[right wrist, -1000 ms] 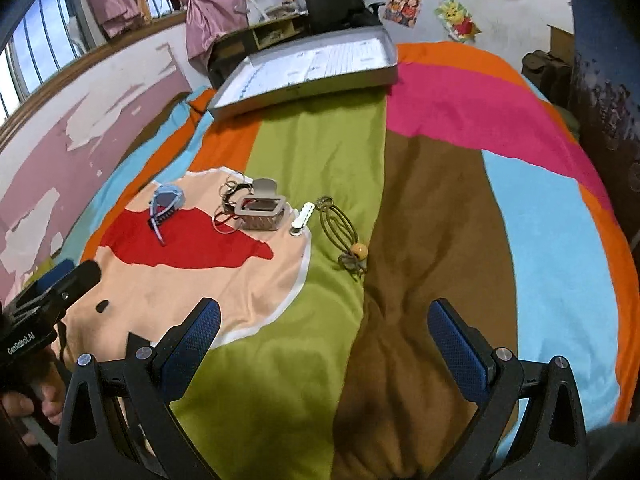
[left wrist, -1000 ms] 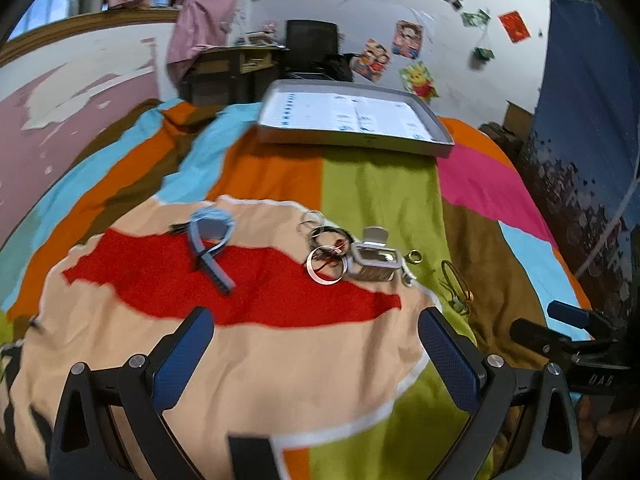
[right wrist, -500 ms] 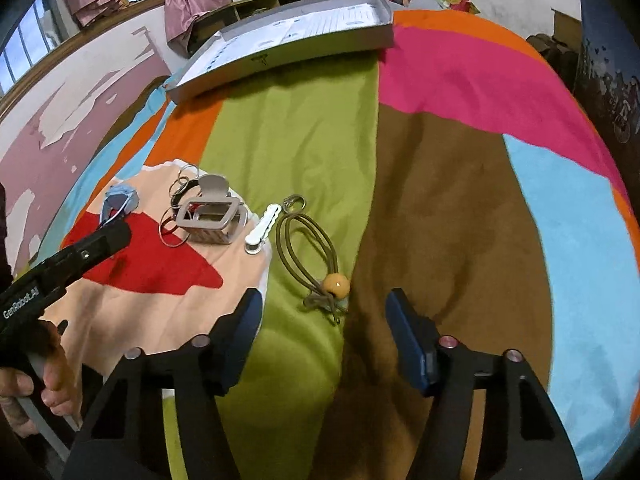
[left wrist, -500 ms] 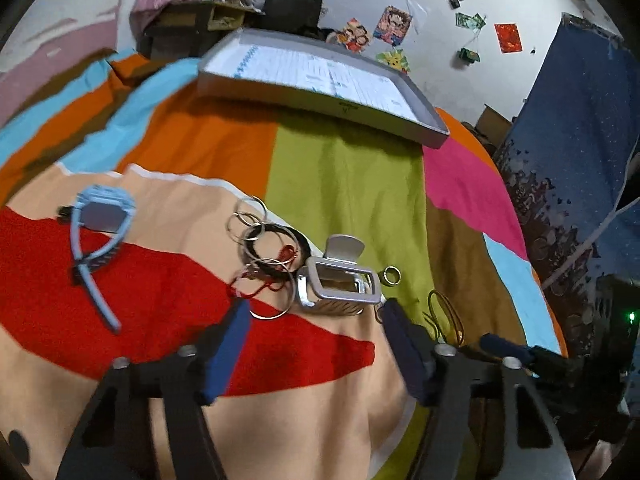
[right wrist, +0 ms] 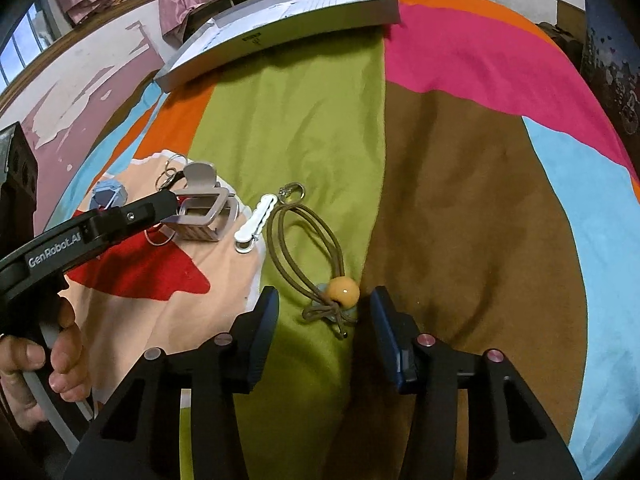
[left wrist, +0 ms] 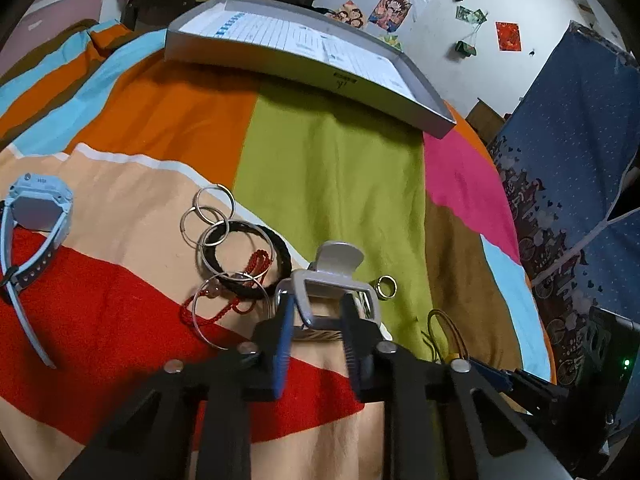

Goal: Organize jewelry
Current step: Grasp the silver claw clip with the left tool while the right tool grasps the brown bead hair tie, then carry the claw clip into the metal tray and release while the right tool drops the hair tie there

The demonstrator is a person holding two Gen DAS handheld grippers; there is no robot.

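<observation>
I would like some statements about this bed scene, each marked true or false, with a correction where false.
1. The left gripper straddles the silver hair claw. True.
2. The hair tie carries a blue bead. False: the bead is yellow-orange.
3. The watch lies on the green stripe. False: it lies on the peach and red patch.
4. The right gripper is open around the hair tie's knot. True.
5. The grey box lies beyond the jewelry. True.
</observation>
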